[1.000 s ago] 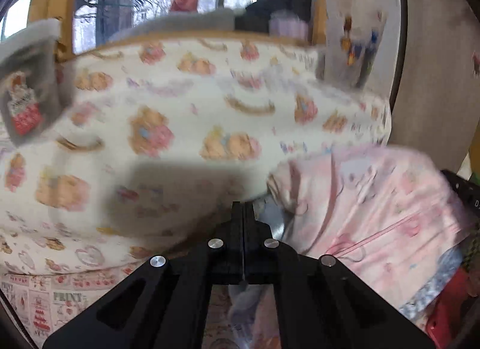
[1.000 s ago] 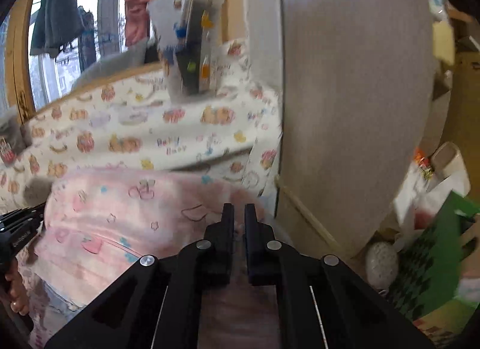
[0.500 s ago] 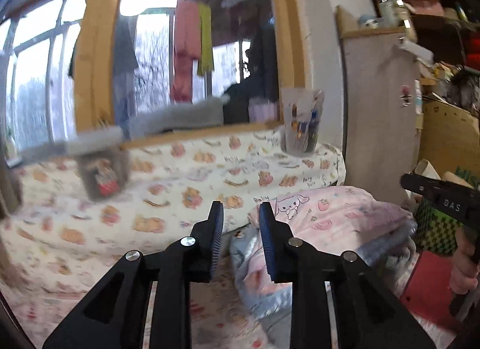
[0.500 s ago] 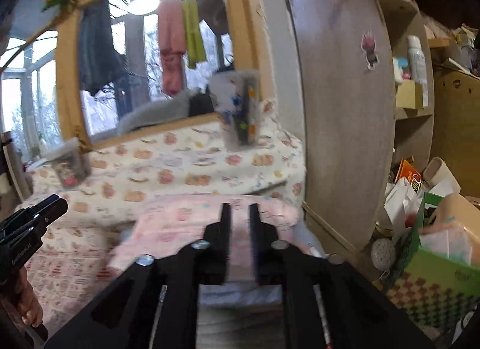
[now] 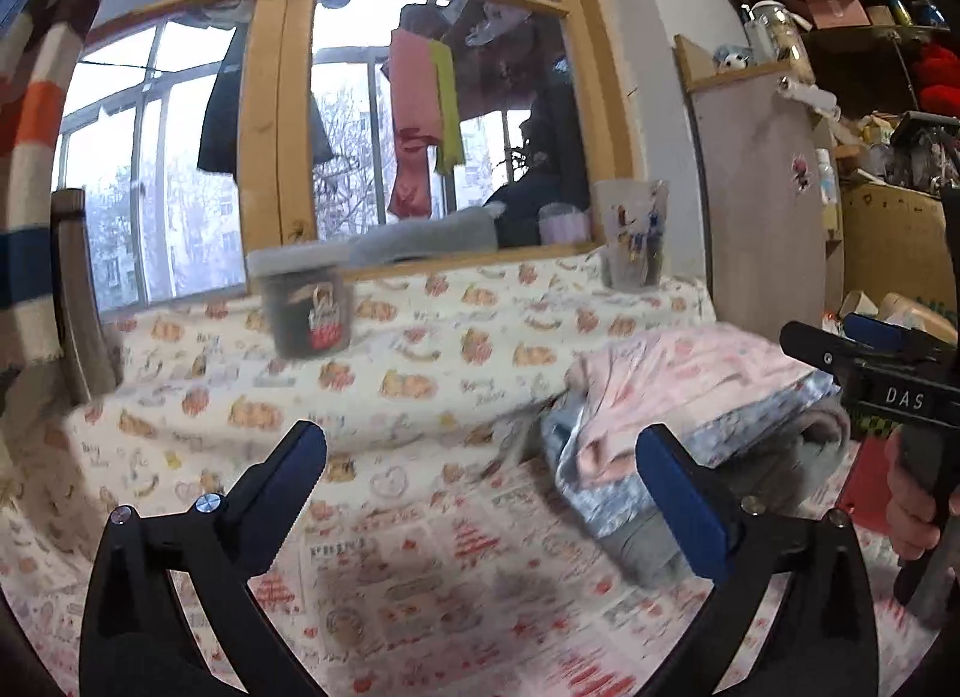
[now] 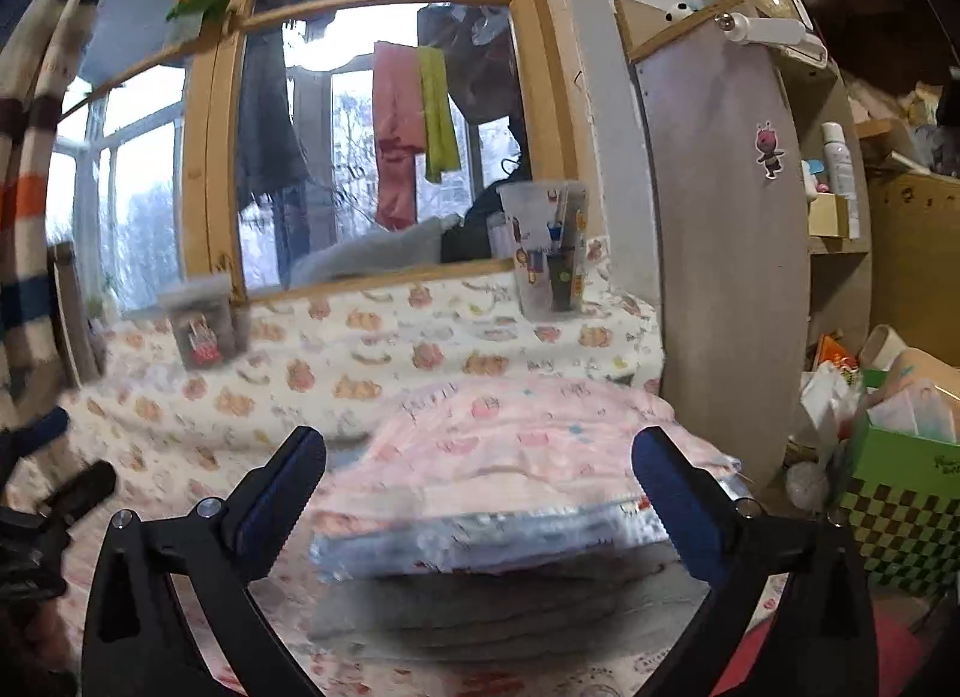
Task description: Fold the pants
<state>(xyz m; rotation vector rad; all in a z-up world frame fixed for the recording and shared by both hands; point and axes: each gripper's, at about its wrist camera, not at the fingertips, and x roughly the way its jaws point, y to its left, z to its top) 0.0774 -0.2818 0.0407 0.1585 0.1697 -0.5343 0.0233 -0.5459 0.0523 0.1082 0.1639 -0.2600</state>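
Left wrist view: left gripper (image 5: 480,475) is seen with jaws spread wide, nothing between them, held above a printed cloth (image 5: 432,553) that covers the work surface. Pants (image 5: 690,397), pink with a small print, are seen folded on top of a stack (image 5: 636,517) of pale blue and grey garments, to the right of this gripper and apart from it. Right gripper (image 5: 864,337) is caught at the frame's right edge with the hand (image 5: 912,505) on its handle. Right wrist view: right gripper (image 6: 480,481) is likewise wide, empty, raised just in front of the stack (image 6: 498,535), with the pants (image 6: 528,445) lying flat on top between the finger lines but not touched. Both frames are blurred by motion, so fine creases cannot be read. Fold is judged done or nearly so; the step in hand is taken to be release and clearing away. To do it well, jaws should be kept wide until clear of the cloth so no edge is snagged, and the stack not nudged. If the top edge is found uneven, a light press along the near hem is advised. A dark jar (image 5: 309,307) and a printed cup (image 6: 549,247) stand behind, well apart.
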